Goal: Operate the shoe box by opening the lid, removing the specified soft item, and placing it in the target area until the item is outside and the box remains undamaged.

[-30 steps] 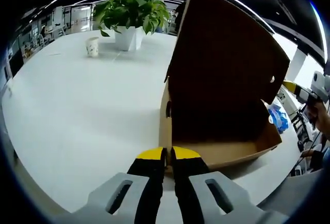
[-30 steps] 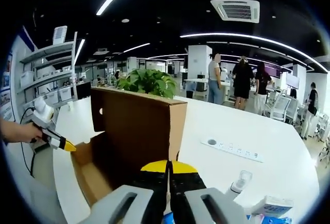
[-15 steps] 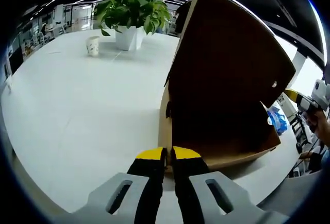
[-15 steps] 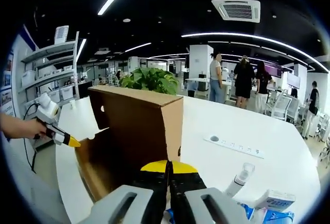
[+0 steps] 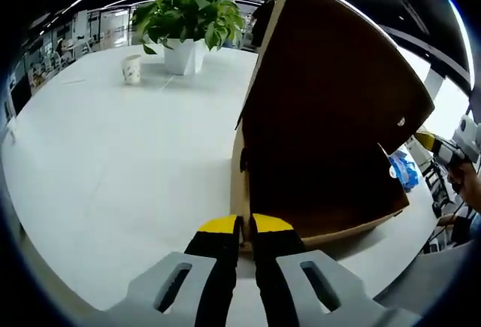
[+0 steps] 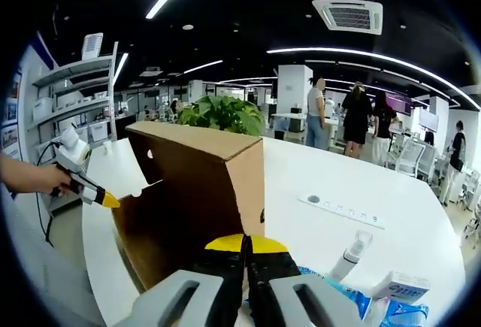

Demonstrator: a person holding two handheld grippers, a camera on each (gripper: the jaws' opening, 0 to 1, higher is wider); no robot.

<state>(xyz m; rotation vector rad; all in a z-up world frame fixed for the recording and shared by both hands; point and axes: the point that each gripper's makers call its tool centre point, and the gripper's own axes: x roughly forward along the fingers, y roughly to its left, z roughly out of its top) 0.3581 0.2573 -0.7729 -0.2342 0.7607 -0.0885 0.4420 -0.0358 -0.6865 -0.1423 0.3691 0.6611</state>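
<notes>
Shoe box (image 5: 331, 116) lid tilted — table (image 5: 113, 146) beside.

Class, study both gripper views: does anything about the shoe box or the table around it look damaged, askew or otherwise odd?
The shoe box looks undamaged, but its lid stands raised at a slant, and no soft item can be seen inside. Both tongs, left and right, are shut by the box's front edge. The potted plant and paper cup stand upright.
</notes>
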